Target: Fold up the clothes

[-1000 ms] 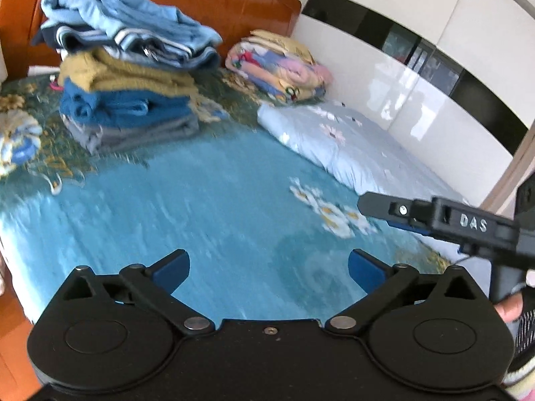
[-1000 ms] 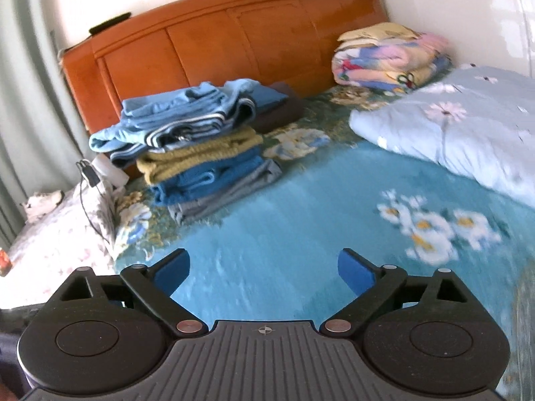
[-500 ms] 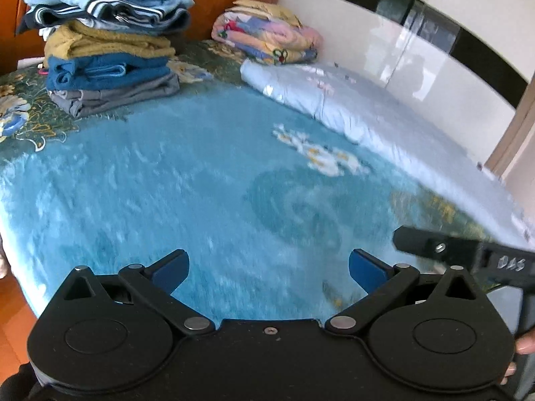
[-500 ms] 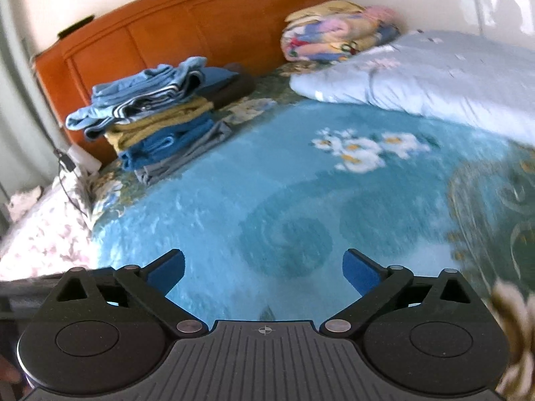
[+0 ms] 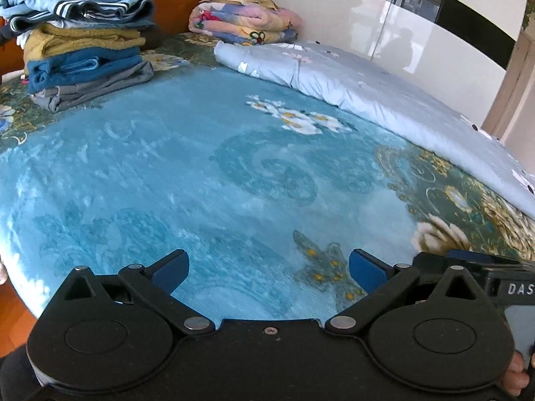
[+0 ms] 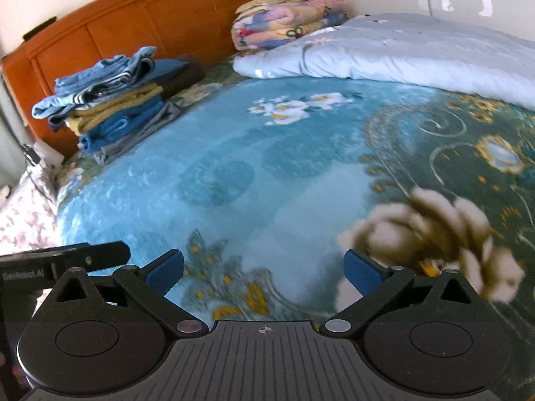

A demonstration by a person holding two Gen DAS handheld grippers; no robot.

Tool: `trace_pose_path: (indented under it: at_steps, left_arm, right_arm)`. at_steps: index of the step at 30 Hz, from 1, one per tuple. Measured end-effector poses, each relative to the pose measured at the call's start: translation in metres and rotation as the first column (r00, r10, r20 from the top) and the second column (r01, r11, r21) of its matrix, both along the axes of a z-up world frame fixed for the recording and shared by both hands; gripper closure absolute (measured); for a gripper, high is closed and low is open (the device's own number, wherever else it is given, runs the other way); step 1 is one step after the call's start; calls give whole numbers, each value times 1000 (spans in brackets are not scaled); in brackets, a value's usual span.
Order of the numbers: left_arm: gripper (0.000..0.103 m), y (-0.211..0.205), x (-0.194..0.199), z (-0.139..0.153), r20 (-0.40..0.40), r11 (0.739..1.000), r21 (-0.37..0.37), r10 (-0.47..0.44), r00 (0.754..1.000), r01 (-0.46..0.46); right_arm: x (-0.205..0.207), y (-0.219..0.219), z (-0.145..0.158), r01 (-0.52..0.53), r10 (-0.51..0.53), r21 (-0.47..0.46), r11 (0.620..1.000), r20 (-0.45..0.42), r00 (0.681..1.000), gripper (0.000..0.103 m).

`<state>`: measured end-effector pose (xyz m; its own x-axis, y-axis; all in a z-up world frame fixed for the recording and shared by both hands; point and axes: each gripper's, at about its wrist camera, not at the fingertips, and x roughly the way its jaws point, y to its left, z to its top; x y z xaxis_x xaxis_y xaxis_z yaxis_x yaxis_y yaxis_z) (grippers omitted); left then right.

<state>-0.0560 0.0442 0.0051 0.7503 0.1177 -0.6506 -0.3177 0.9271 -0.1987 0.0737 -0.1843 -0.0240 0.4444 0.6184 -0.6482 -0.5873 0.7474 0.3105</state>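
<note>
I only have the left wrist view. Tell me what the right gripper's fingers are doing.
Observer: The right gripper is open. Its fingers have just been spreading, with nothing between them, only the blanket beyond.
Operator: Report what lies left of the clothes stack.
Observer: A black cable sits at the bed's edge, above a pale flowered fabric.
Operator: Check the headboard top.
Observer: A small black object rests on it.
</note>
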Motion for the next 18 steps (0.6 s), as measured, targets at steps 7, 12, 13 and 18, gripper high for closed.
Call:
trace_pose_path:
  at_steps: [7, 12, 13, 18]
  left_arm:
    - [2, -22, -4, -8, 6, 999, 45, -4, 1000, 3]
    - [2, -32, -9, -9, 11, 994, 105, 9, 1000, -10]
    - [2, -33, -10, -9, 12, 995, 103, 12, 1000, -13]
    - [2, -29, -13, -11, 2, 998, 60, 32, 999, -32]
  right_arm:
    - [-15, -16, -7, -14, 15, -21, 1000, 29, 999, 0]
    - [-21, -22, -12, -5, 6, -26, 1000, 23, 1000, 0]
    - [-22, -23, -13, -3, 3, -26, 1000, 18, 1000, 0]
    - [-25, -24, -19, 5, -5, -22, 1000, -9, 1000, 0]
